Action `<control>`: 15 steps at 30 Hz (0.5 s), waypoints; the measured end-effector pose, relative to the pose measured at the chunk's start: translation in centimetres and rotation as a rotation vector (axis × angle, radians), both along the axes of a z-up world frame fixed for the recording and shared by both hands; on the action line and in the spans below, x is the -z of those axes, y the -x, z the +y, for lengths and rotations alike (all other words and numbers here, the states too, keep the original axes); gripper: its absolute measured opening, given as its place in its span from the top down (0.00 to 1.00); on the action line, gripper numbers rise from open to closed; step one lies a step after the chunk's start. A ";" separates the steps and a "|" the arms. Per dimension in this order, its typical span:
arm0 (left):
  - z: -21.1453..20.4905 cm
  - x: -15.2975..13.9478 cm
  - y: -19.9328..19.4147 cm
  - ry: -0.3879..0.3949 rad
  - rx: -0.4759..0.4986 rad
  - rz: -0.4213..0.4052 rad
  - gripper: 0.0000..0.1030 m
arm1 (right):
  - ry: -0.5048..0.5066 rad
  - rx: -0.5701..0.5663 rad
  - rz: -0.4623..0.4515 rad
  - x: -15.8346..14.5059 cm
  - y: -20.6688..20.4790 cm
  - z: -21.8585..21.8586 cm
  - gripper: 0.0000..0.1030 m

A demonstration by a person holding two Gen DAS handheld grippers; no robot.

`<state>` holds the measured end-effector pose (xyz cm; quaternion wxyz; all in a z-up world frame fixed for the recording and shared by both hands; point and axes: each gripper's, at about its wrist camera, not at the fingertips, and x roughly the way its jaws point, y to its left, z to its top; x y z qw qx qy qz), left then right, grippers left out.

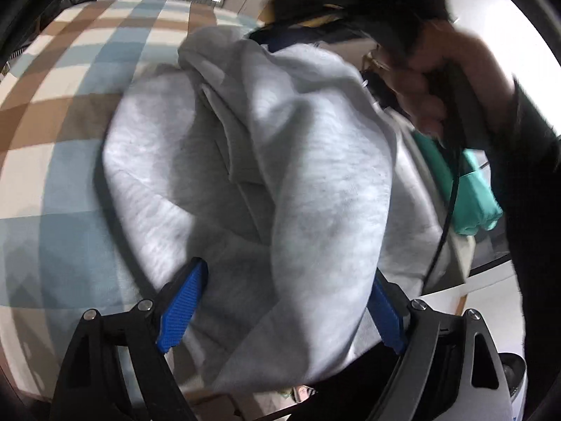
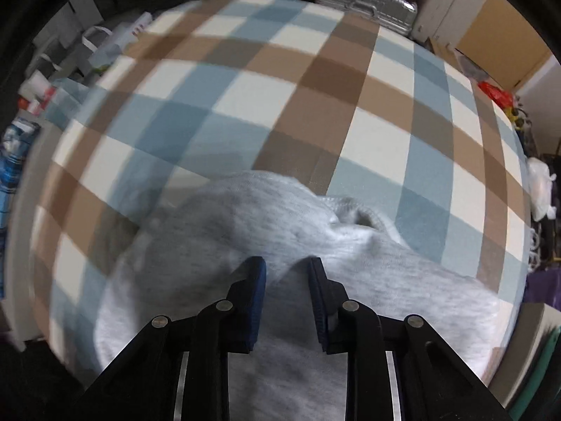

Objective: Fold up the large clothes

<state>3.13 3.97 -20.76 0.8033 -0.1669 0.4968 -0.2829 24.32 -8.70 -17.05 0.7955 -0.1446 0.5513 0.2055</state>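
A light grey sweatshirt (image 1: 280,161) lies bunched on a bed with a blue, brown and white checked blanket (image 1: 52,112). My left gripper (image 1: 291,280) has its jaws wide apart, and a thick fold of the sweatshirt hangs between the blue pads (image 1: 182,308). In the right wrist view the same sweatshirt (image 2: 245,231) lies over the blanket (image 2: 280,105). My right gripper (image 2: 285,273) has its jaws close together with a ridge of grey cloth pinched between them. The person's hand on the right gripper shows in the left wrist view (image 1: 438,98).
A silver suitcase (image 2: 371,3) and white drawers stand past the far end of the bed. Bags and clutter (image 2: 70,56) line the left side. Cardboard (image 2: 501,45) and a red bag stand at the right. A teal cloth (image 1: 470,193) hangs at the bed edge.
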 end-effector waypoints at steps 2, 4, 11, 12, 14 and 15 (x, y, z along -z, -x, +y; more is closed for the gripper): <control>1.1 -1.6 0.5 0.038 -0.023 -0.073 0.19 | -0.079 0.008 -0.024 -2.6 1.3 -2.7 0.77; 2.3 -4.2 1.4 0.066 -0.050 -0.187 0.19 | -0.127 0.019 -0.050 -5.0 3.7 -6.5 0.76; -3.7 -7.2 2.1 0.175 0.242 -0.221 0.19 | -0.329 -0.027 0.177 -4.4 11.7 -13.1 0.74; -4.3 -6.2 1.7 0.147 0.251 -0.202 0.19 | -0.335 -0.028 0.224 -3.1 13.0 -13.9 0.73; -5.5 -2.8 0.0 0.060 0.212 -0.113 0.19 | -0.340 0.020 0.306 0.1 13.8 -15.1 0.70; -5.9 -0.7 -1.0 0.024 0.200 -0.048 0.20 | -0.369 0.038 0.338 1.2 13.9 -15.8 0.70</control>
